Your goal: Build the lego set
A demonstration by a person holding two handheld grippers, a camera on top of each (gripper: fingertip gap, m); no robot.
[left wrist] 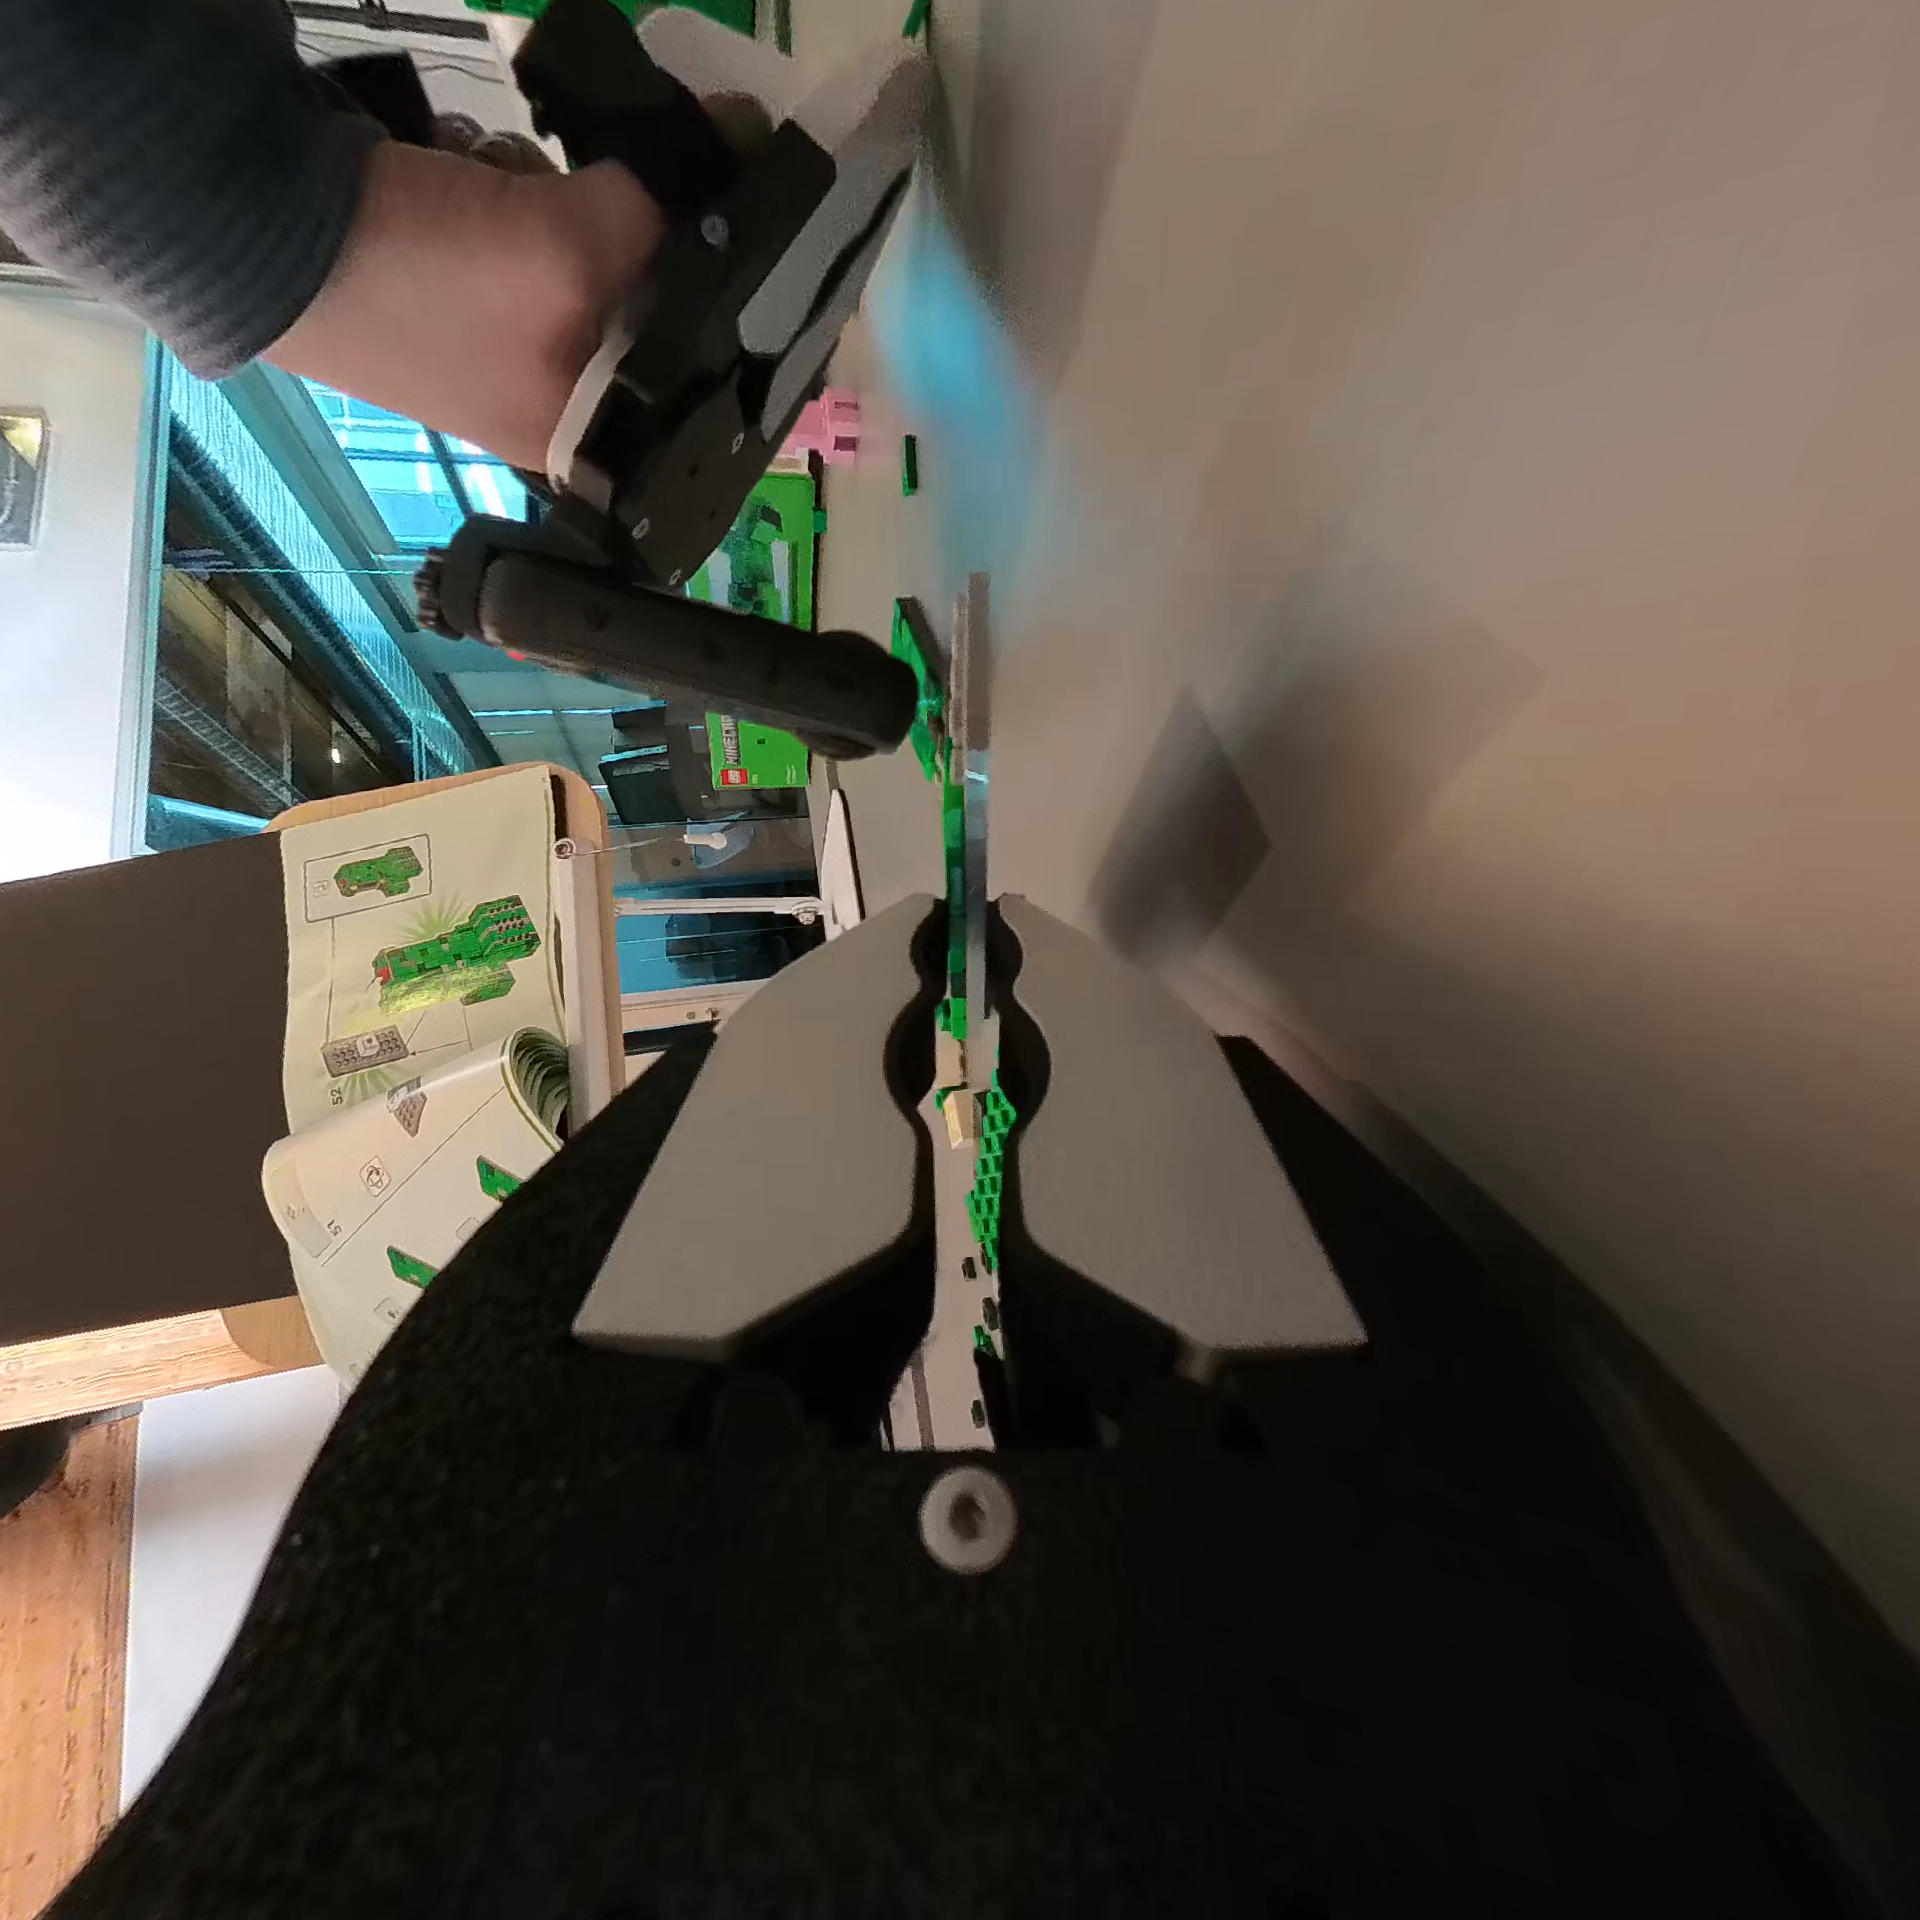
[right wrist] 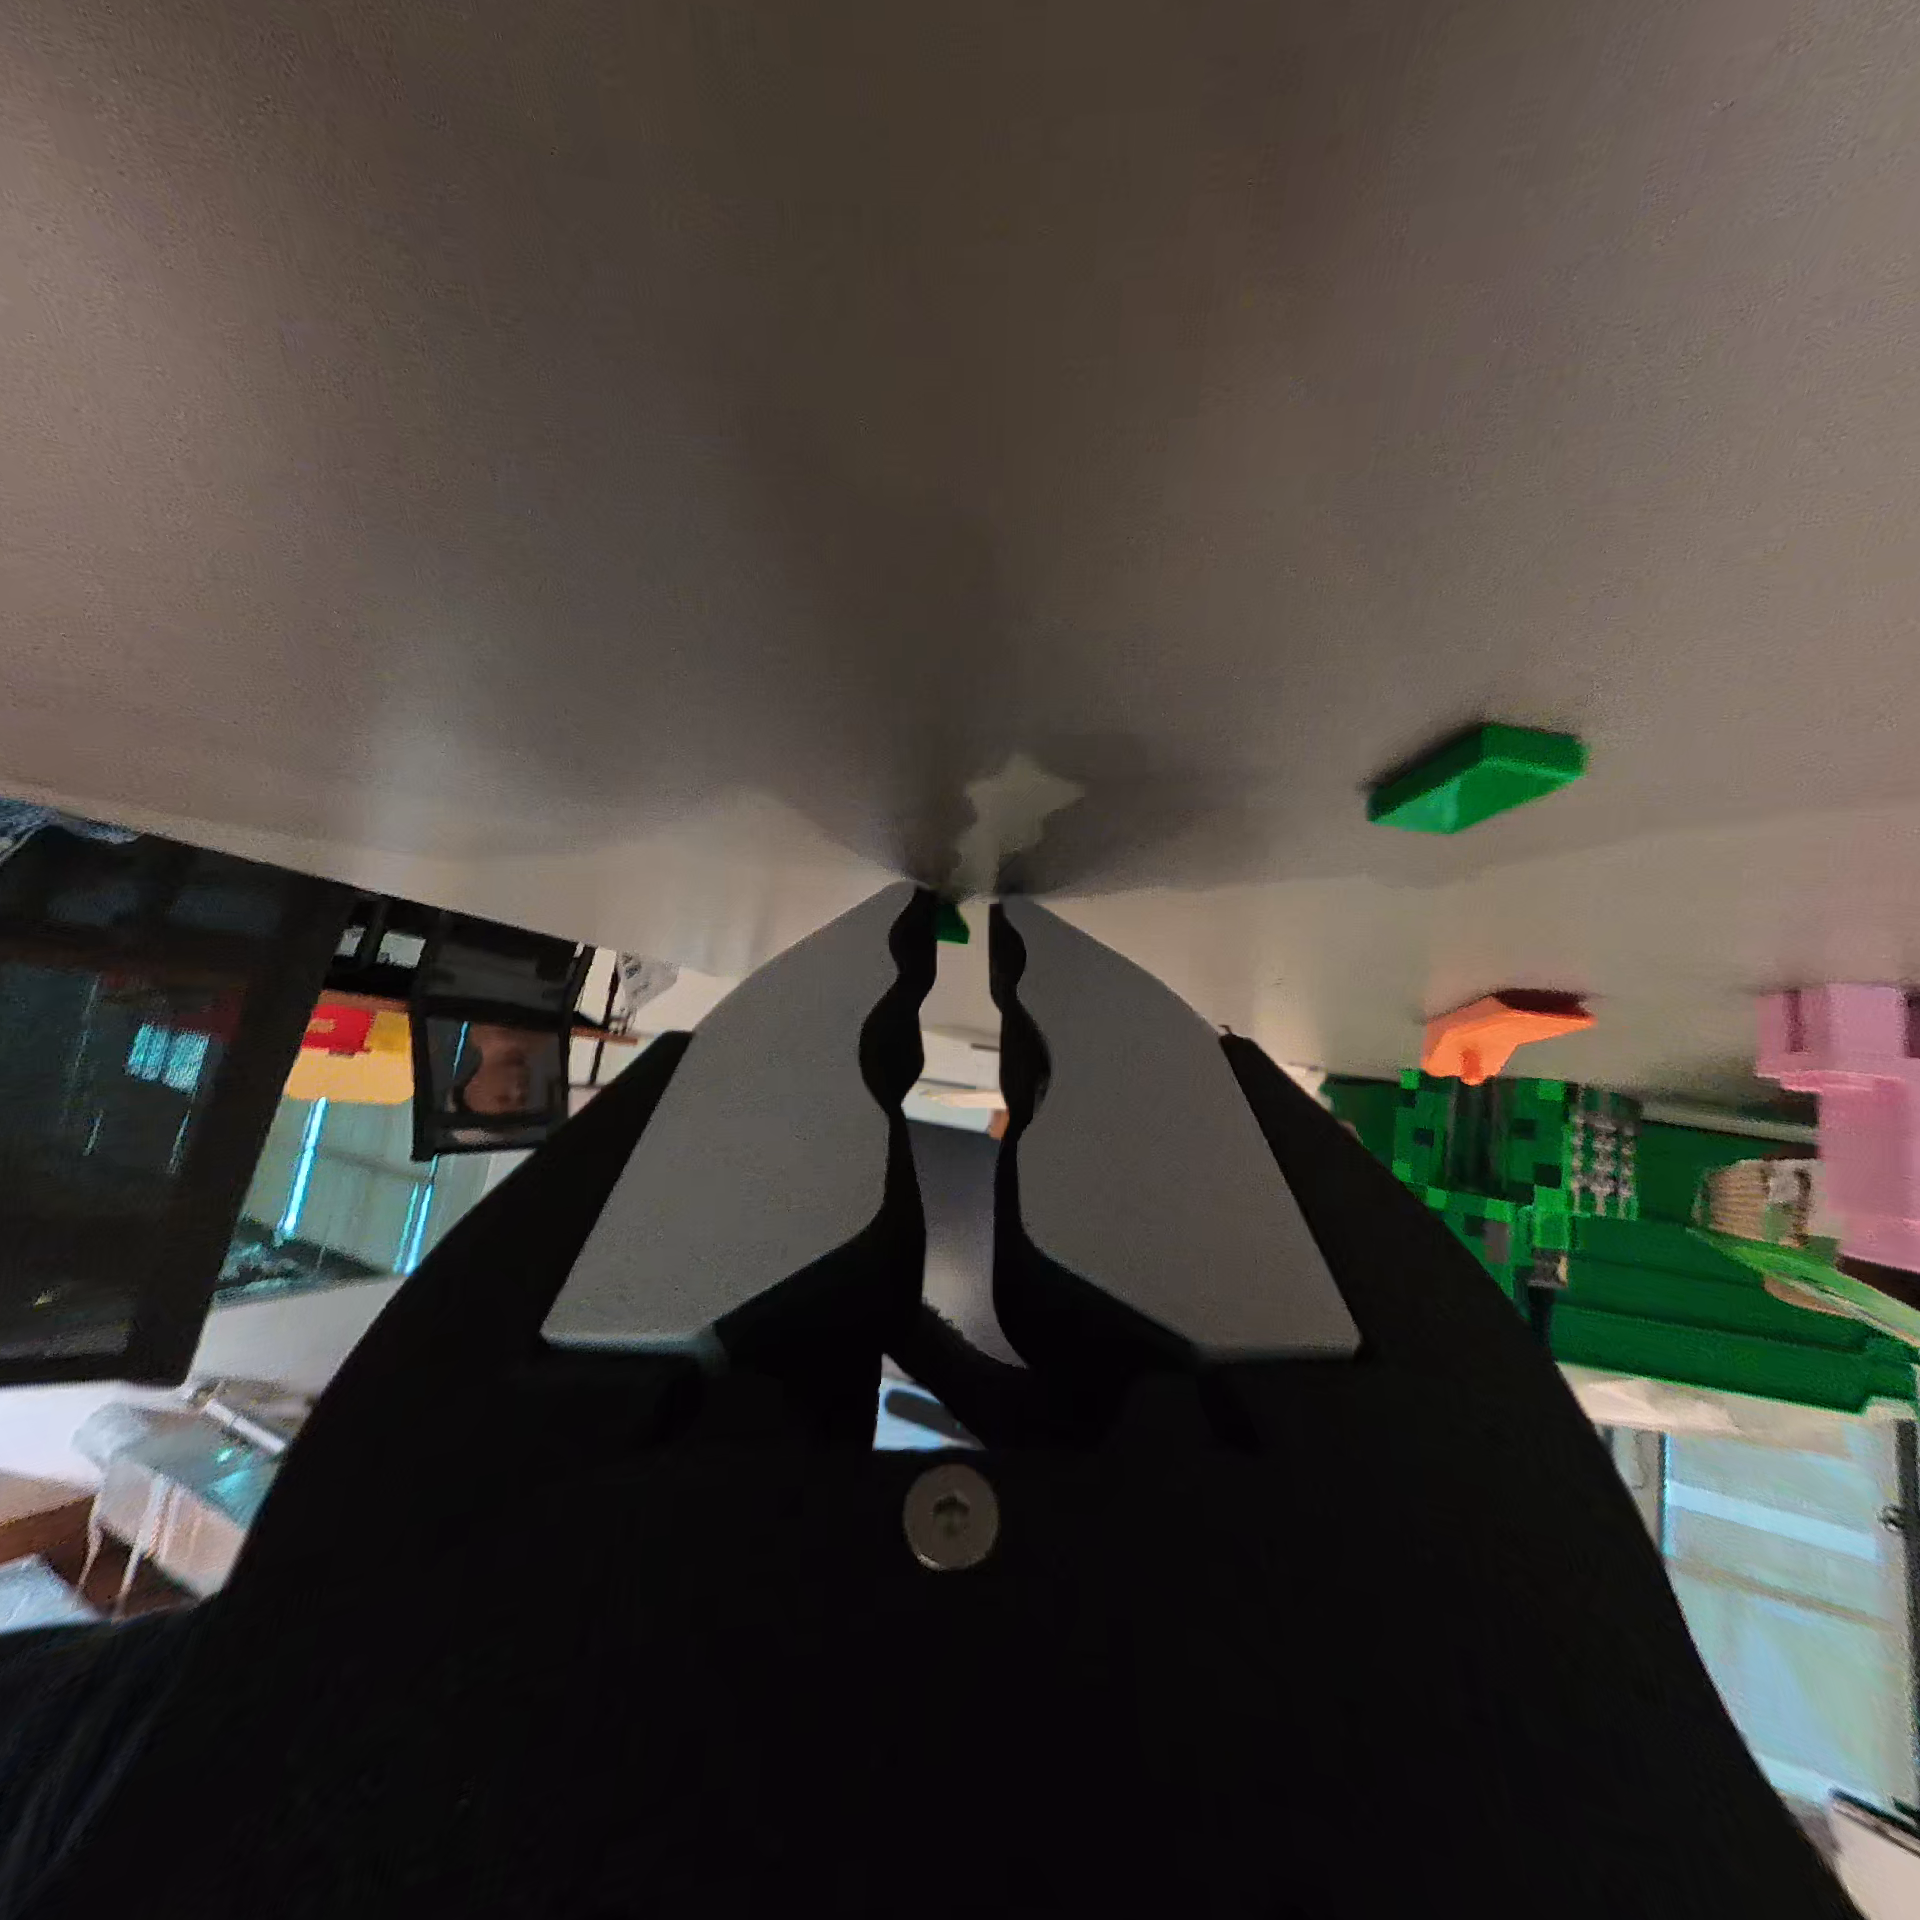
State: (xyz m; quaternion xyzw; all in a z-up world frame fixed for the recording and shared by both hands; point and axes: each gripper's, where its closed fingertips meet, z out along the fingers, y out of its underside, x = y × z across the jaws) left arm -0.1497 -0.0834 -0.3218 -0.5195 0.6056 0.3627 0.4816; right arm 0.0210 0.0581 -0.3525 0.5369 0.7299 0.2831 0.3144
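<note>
Plate first: we saw a thin grey plate with green bricks (left wrist: pixel 971 727) standing edge-on to the left wrist camera. It ran forward from between the fingers of the left gripper (left wrist: pixel 971 909). Both grey fingertips were clenched on it, one against each face, with no gap showing. Its far end reached the black handle (left wrist: pixel 707 655) below the person's hand (left wrist: pixel 468 291), and the handle's rounded end sat right at the green side of the plate.

The white table (left wrist: pixel 1455 520) lay just beside the plate's grey face, nearly parallel to it. We could not tell whether plate and table touched. On the other side was open room as far as the instruction booklet (left wrist: pixel 416 987), which stood well apart on its stand.

In the right wrist view, the right gripper (right wrist: pixel 956 904) had its tips at the table surface and a narrow gap between them. A small green piece (right wrist: pixel 951 923) sat against the left fingertip (right wrist: pixel 831 1039). The other fingertip stood clear of it, so nothing was gripped.

To the right lay a loose green tile (right wrist: pixel 1475 777), apart from the tips. Farther off were an orange piece (right wrist: pixel 1496 1023), a pink block (right wrist: pixel 1860 1101) and a green box (right wrist: pixel 1662 1299). To the left the table ran bare to its edge.
</note>
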